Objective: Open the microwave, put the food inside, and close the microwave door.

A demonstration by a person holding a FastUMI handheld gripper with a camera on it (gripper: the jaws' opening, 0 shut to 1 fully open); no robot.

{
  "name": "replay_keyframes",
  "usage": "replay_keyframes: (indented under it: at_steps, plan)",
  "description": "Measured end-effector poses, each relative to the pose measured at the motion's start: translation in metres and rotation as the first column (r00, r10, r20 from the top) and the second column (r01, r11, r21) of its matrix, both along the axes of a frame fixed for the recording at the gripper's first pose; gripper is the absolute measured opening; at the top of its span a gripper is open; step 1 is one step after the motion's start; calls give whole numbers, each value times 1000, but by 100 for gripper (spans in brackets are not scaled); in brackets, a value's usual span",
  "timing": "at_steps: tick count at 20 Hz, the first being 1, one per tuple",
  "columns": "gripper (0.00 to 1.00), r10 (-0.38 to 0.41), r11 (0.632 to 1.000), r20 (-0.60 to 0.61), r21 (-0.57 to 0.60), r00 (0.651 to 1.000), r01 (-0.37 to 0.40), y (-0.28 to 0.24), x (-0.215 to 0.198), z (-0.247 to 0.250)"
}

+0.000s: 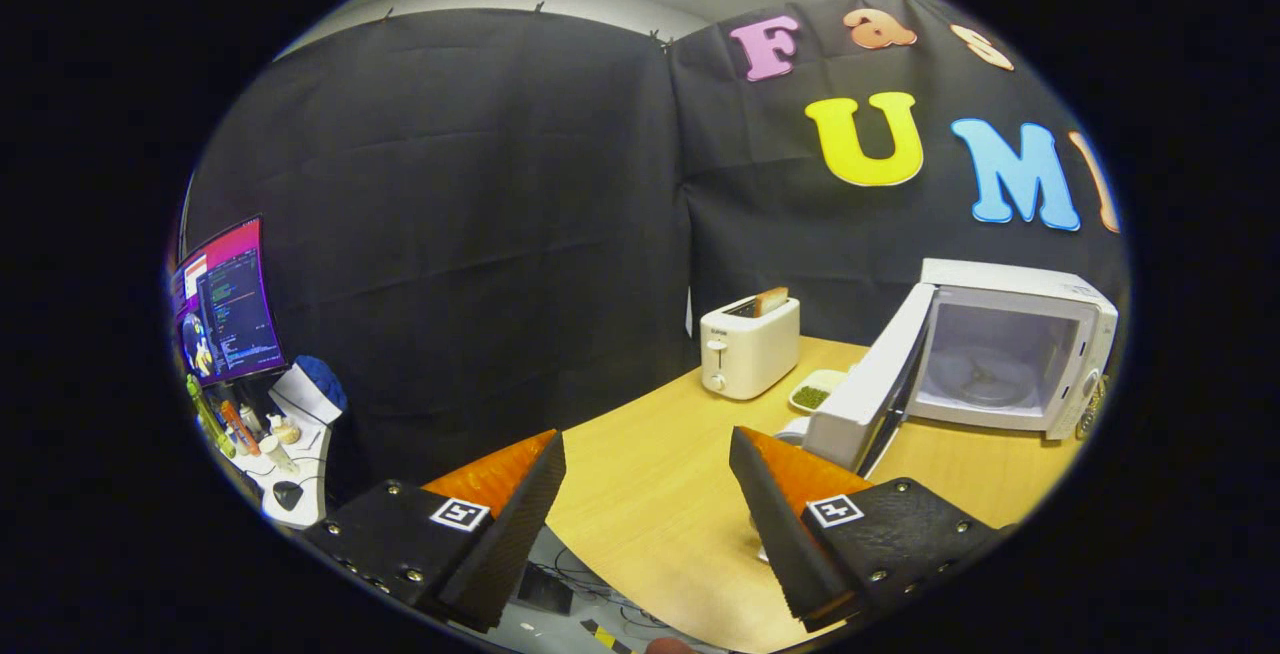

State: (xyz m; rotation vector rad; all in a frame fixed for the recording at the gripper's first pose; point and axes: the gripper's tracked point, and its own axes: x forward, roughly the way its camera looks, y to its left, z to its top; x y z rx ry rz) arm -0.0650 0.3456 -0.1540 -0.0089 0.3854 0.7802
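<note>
So, going left to right: off past the counter's (650,494) end there's a monitor (228,302) and a side desk (290,479) with small bottles and clutter, nothing you need. Your tongs (648,454) are spread wide with nothing between them, hovering over the near edge of the counter. Beyond them sits the toaster (748,346) with a slice of bread (770,300) poking out of the top. Just right of it is the food, a small dish (818,389) of something green, tucked between the toaster and the microwave door (868,389). That door is already swung open toward you, and the microwave (1010,352) cavity with its turntable (982,386) is showing.

I'd say the opening part is done and grabbing the dish is your step now. The tricky bit is that the open door stands right beside the dish, so come in from the toaster side and keep the tongs low and level. Pinch the rim squarely so it doesn't tip and spill. Then lift it clear of the door edge before you swing right into the cavity. There's something pale low down at the door's near corner too, can't tell what, so mind it.
</note>
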Motion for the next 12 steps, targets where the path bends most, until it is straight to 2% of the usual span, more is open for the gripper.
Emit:
replay_keyframes:
  at_steps: [5, 12]
  plan:
    - [100, -130, 991, 64, 47, 989, 127, -71, 32, 37]
    - [100, -320, 947, 57, 16, 946, 320, -180, 58, 31]
